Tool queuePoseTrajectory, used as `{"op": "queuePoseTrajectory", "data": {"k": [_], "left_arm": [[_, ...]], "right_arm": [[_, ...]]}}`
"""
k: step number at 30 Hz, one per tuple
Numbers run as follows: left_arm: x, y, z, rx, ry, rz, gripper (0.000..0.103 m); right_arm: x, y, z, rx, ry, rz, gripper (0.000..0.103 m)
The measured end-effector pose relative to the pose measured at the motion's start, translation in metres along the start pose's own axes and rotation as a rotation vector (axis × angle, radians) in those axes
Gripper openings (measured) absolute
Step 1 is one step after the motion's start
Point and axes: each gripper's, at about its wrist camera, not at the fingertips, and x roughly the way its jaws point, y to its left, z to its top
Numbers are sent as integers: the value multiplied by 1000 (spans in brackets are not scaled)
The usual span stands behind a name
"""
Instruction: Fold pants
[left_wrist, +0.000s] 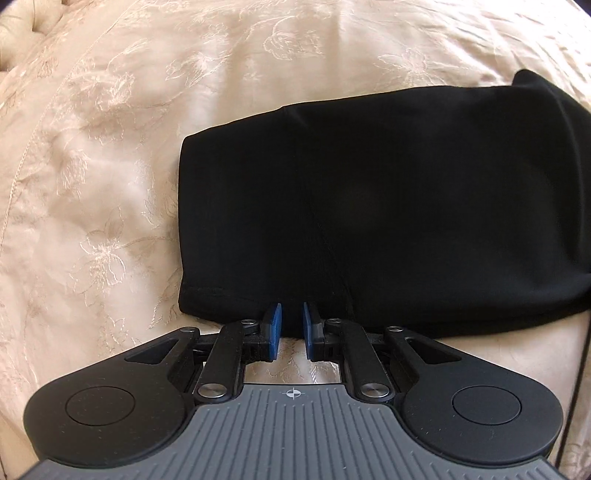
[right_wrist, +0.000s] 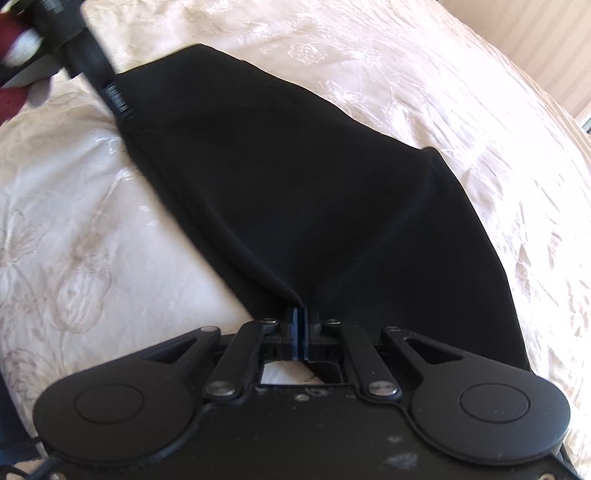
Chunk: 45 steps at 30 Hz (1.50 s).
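Surface: cream bedspread (left_wrist: 110, 166) of satin-like fabric with embroidered flowers, covering a bed; a striped wall shows beyond it at the upper right of the right wrist view.

Item 1: black knit pants (left_wrist: 388, 206), soft and matte, lying on the bedspread. In the left wrist view they form a compact, roughly rectangular stack with a rounded folded end toward the left and a layered near edge. In the right wrist view (right_wrist: 314, 184) the cloth runs off diagonally to the upper left, drawn into a taut ridge. A black strap-like object crosses the far end of the pants there; what it is cannot be told.

Item 2: left gripper (left_wrist: 291, 326), black with blue pads, at the near edge of the pants. Jaws spread a little apart; the hem sits in the gap but is not pinched.

Item 3: right gripper (right_wrist: 298, 326), same make, at the near edge of the pants. Jaws pressed together on a pleat of the black cloth.

Progress, as judged: at least one fold appears made, the bundle being short and layered. Remaining, probably: a grip with the left, a last fold or squaring of edges, then smoothing.
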Motion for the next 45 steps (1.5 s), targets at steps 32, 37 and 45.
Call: {"op": "queuePoseTrajectory", "data": {"k": [32, 37, 45], "left_arm": [[-61, -338, 28, 6, -77, -88, 13], [-41, -341, 43, -28, -27, -51, 13], [-39, -339, 50, -35, -12, -33, 13]], "right_arm": [[-37, -262, -157, 350, -87, 79, 31], [-19, -271, -147, 245, -67, 142, 32], [10, -273, -134, 101, -33, 217, 35]]}}
